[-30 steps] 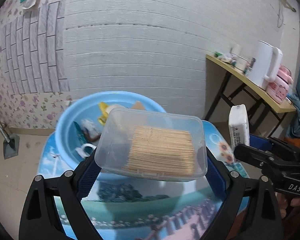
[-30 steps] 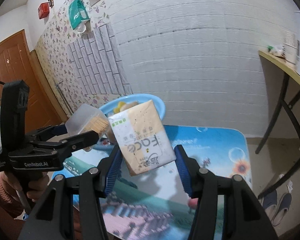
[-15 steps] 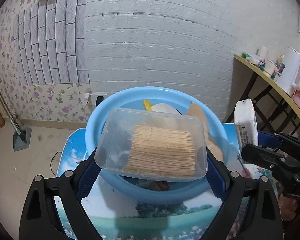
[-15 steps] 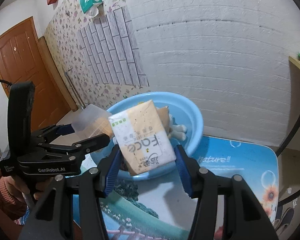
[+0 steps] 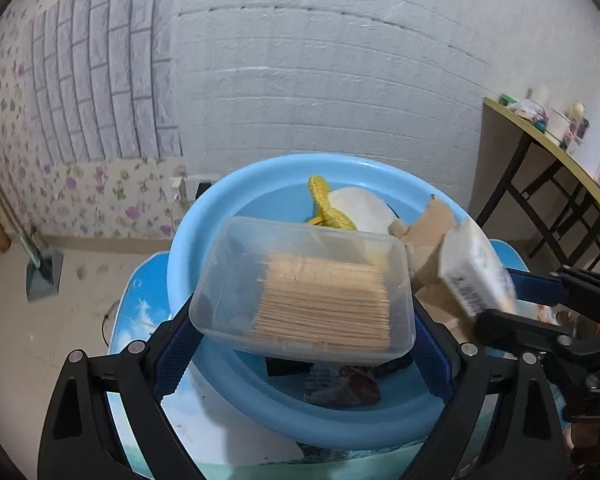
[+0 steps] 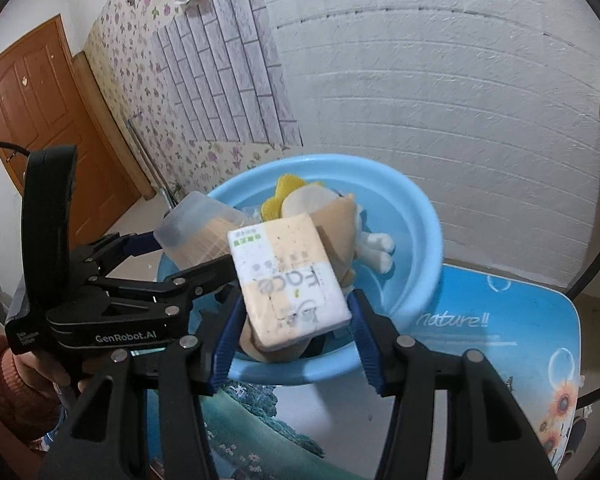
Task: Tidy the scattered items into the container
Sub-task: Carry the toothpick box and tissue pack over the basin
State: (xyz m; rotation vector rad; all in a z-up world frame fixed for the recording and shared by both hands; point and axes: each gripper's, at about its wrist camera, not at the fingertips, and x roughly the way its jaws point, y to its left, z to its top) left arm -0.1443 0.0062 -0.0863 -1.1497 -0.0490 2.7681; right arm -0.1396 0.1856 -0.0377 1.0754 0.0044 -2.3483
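Observation:
A round light-blue basin point(image 5: 380, 420) point(image 6: 416, 216) stands on a small table and holds a plush toy point(image 5: 428, 220) point(image 6: 372, 244), a yellow item point(image 5: 328, 208) and other things. My left gripper point(image 5: 302, 330) point(image 6: 188, 256) is shut on a clear toothpick box point(image 5: 304, 292) point(image 6: 192, 232), held just over the basin's near side. My right gripper point(image 6: 294, 312) point(image 5: 496, 300) is shut on a tissue pack point(image 6: 288, 280) point(image 5: 472, 268), held over the basin's right part, beside the left gripper.
The table top point(image 6: 500, 340) has a blue scenic print with "nature!!" on it. A white brick wall point(image 5: 320, 80) is behind. A side table point(image 5: 548, 148) with cups stands at the right. A brown door point(image 6: 32, 92) is at the left.
Both grippers have moved forward with their loads, from in front of the basin to over it. The tissue pack has tilted and come closer to the toothpick box.

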